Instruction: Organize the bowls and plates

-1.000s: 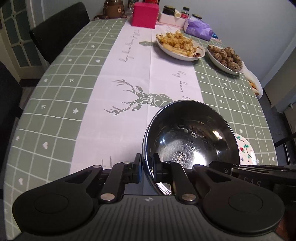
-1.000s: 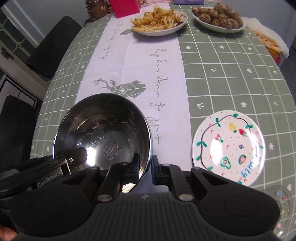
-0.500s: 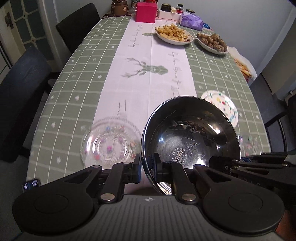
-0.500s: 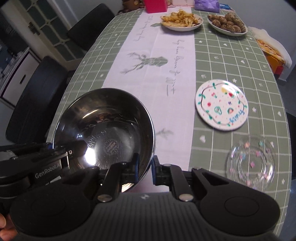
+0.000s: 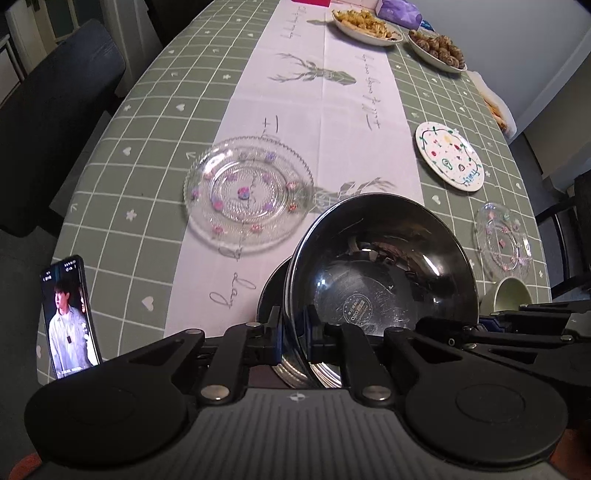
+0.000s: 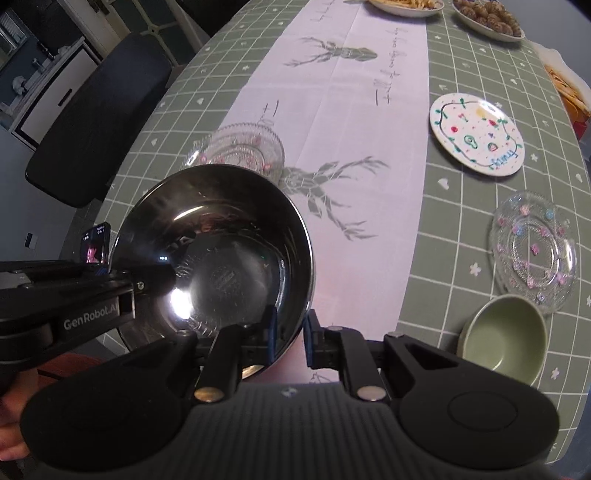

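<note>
A shiny steel bowl (image 5: 380,266) (image 6: 221,240) hangs tilted over the near end of the table, held by both grippers. My left gripper (image 5: 293,328) is shut on its left rim, and my right gripper (image 6: 290,328) is shut on the right rim. A second dark metal rim (image 5: 269,291) shows just behind and under the bowl. Flat on the cloth lie a large clear glass plate (image 5: 247,192) (image 6: 240,147), a white painted plate (image 5: 448,157) (image 6: 476,134) and a smaller glass plate (image 5: 502,240) (image 6: 532,251). A green bowl (image 5: 511,295) (image 6: 504,339) stands near the right gripper.
A phone (image 5: 68,314) with a lit screen stands propped at the table's near left edge. Two dishes of food (image 5: 365,26) (image 5: 437,51) sit at the far end. Dark chairs (image 6: 99,122) flank the left side. The green-and-white cloth (image 5: 325,103) covers the table.
Both grippers have carried the steel bowl back along the table toward its near end. The glass plates, the green bowl and the phone have come into view.
</note>
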`<state>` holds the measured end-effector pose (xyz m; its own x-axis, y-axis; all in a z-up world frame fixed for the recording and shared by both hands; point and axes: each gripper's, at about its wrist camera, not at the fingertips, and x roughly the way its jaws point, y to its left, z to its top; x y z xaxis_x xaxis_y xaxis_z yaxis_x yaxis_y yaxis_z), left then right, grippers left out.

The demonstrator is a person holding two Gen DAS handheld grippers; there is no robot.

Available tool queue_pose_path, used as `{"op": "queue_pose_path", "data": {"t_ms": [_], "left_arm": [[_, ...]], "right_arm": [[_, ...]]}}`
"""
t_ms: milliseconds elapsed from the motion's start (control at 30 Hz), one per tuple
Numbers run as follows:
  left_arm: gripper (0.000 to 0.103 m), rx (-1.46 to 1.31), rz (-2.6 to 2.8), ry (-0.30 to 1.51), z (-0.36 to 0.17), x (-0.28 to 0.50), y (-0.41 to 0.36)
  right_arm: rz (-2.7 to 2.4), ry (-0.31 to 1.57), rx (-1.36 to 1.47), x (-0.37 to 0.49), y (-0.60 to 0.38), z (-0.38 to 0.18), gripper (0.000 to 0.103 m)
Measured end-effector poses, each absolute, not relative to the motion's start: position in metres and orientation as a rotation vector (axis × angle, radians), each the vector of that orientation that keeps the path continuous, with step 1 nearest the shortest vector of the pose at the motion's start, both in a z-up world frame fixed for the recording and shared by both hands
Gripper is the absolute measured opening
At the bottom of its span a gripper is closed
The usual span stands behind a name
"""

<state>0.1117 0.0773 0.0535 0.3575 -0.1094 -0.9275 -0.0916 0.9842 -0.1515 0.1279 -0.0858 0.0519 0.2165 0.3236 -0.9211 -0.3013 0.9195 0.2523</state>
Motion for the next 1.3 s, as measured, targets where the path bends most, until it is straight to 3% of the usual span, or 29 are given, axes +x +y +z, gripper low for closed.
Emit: {"op": "queue_pose_path", "data": {"t_ms": [467,900,1300], "left_arm": [[0.012,-0.168,-0.026,1.247,0.026,0.114,0.080],[0.013,-0.075,-0.049,1.251,0.027,0.121,0.075],[0.019,0.087,-0.036,1.250,0.035,0.122,0.067]], "right_arm": [[0.428,1.338,0.019,0.135,-0.080,0.023,0.013],[0.441,1.317,-0.026,0.136,-0.075,0.028,0.017],[0.446,1.282,-0.033,0.135,-0.076,0.035,0.015]]}}
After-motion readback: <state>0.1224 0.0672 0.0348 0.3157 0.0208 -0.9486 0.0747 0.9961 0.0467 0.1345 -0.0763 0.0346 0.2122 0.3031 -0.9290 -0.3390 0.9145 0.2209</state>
